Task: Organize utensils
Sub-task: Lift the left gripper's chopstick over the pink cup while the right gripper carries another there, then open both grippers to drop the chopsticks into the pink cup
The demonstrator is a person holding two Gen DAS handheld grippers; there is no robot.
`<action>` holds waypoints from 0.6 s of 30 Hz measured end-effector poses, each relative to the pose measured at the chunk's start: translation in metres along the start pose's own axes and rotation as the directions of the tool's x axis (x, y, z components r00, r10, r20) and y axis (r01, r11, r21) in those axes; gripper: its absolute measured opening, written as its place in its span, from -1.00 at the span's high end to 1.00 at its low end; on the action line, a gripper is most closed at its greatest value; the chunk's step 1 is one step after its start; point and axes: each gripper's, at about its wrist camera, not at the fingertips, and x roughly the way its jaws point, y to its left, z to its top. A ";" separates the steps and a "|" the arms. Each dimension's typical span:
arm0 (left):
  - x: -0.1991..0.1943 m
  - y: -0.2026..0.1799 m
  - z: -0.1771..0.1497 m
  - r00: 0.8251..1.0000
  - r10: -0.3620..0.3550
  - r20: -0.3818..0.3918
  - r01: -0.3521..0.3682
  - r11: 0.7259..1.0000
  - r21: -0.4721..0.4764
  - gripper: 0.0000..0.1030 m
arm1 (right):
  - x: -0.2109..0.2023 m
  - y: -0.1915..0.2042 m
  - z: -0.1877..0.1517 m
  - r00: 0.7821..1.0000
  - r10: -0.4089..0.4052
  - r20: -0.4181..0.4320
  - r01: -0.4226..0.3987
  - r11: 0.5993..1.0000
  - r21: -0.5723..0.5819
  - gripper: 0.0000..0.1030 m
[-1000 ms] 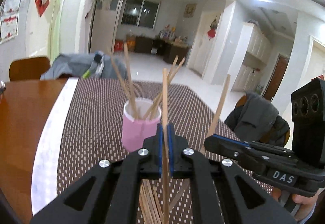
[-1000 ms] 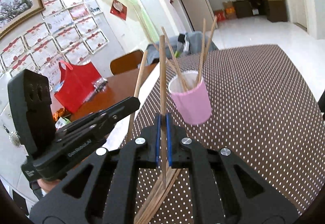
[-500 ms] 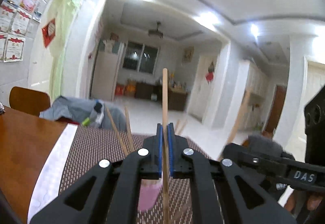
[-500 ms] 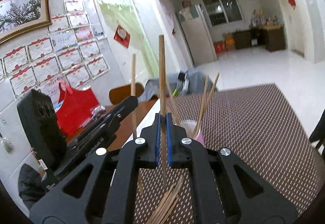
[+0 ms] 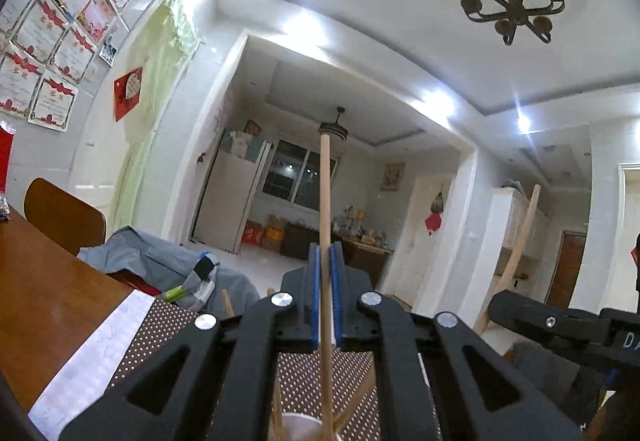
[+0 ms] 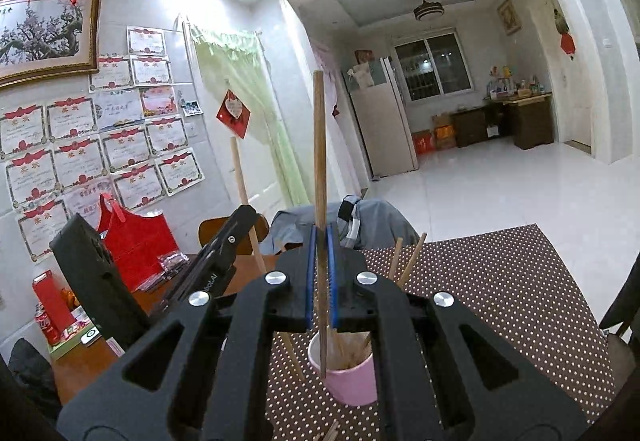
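- one pink cup (image 6: 352,373) is sitting on the dotted mat (image 6: 500,301); about four chopsticks are leaning inside it, count's fuzzy
- left gripper (image 5: 326,273) is clamping one pale chopstick (image 5: 325,193) upright over the cup rim
- right gripper (image 6: 320,261) is pinching one darker chopstick (image 6: 319,153); its lower tip is dipping into the cup

Black tool (image 5: 326,281); blue pads (image 6: 308,281); silver screws (image 6: 274,277)
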 end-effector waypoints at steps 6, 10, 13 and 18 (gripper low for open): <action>0.016 0.003 -0.017 0.999 0.036 0.025 -0.037 0.999 0.040 0.89 | 0.013 -0.003 -0.003 0.999 -0.033 0.025 0.033 0.999 0.002 0.89; 0.024 0.004 -0.028 0.999 0.037 0.001 -0.037 0.998 0.045 0.89 | 0.019 -0.008 -0.006 0.999 -0.043 0.015 0.043 0.999 0.001 0.88; 0.028 0.003 -0.030 0.999 0.039 -0.027 -0.037 0.997 0.071 0.89 | 0.023 -0.011 -0.009 0.998 -0.066 0.000 0.066 0.998 -0.004 0.88; 0.026 0.001 -0.031 0.998 0.052 -0.047 -0.048 0.994 0.096 0.88 | 0.028 -0.015 -0.012 0.997 -0.075 -0.017 0.075 0.997 0.002 0.88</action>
